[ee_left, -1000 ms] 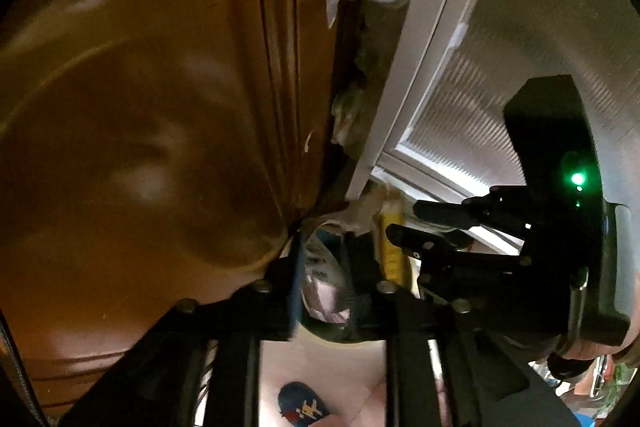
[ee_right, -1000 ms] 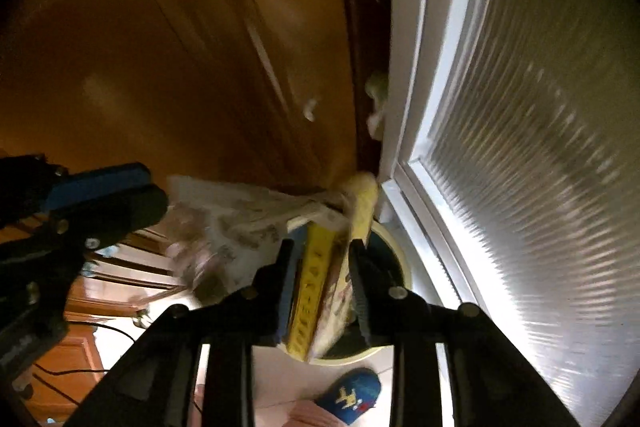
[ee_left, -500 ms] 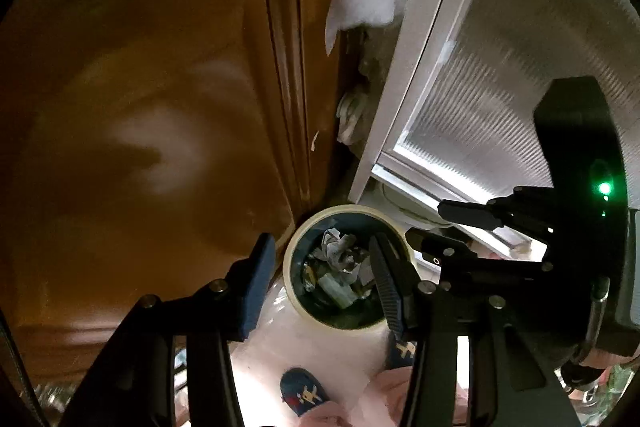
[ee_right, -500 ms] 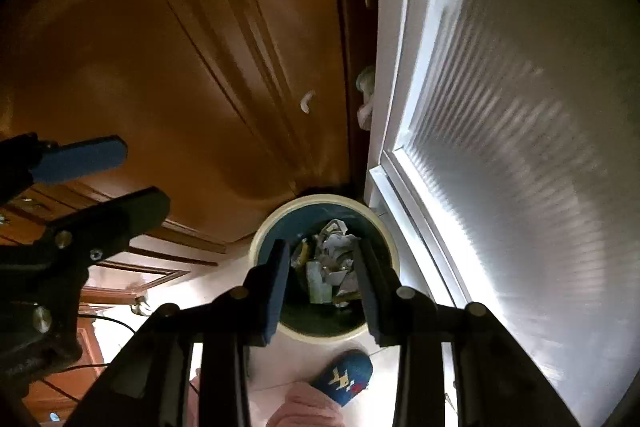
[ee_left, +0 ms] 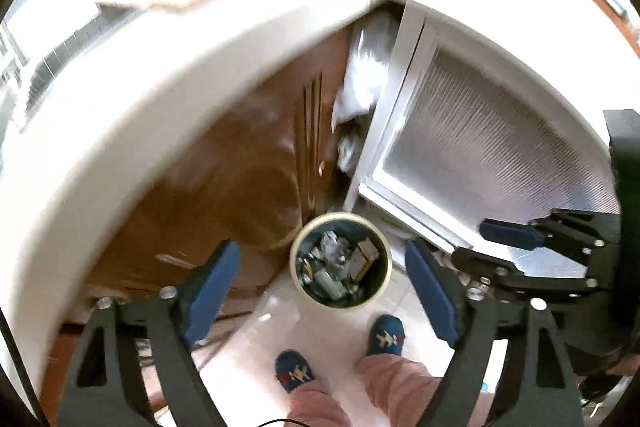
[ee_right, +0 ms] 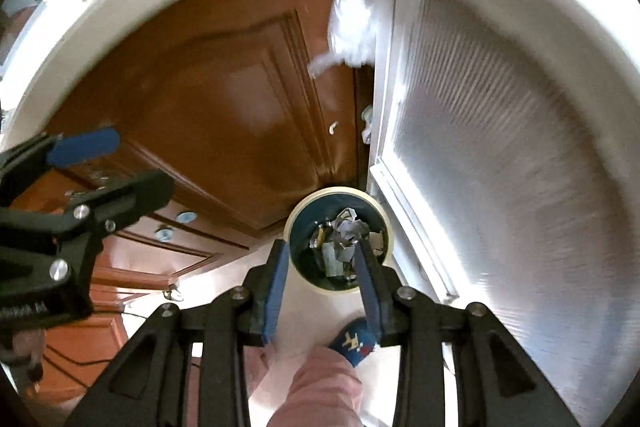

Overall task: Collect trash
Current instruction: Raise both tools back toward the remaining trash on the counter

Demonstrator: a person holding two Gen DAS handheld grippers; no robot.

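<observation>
Both grippers are pointing steeply down at a round trash bin (ee_left: 340, 261) standing on the pale floor (ee_left: 256, 331), in the corner where a brown wooden cabinet door (ee_right: 224, 115) meets a white-framed ribbed glass door (ee_left: 472, 147). The bin, cream-rimmed and dark inside, is sitting at lower centre in both views and is holding crumpled wrappers and paper scraps (ee_right: 344, 239).

The left gripper (ee_left: 322, 291) is showing its blue pads far apart at the bottom of its own view; its jaws have just been opening wide, and nothing is between them but the bin far below. The right gripper (ee_right: 322, 287) is framing the bin with a narrower gap; its jaws have just been opening a little and are gripping nothing.

In the left wrist view the right gripper is appearing at the right edge; in the right wrist view the left gripper (ee_right: 104, 163) is reaching in from the left edge.

A white curved surface edge (ee_left: 120, 131) is arching across the upper left of both views. Blue slippers (ee_left: 386, 335) and pink trouser legs (ee_left: 396, 383) are showing along the bottom. A crumpled clear plastic bag (ee_right: 354, 27) is wedged between the two doors at upper centre.
</observation>
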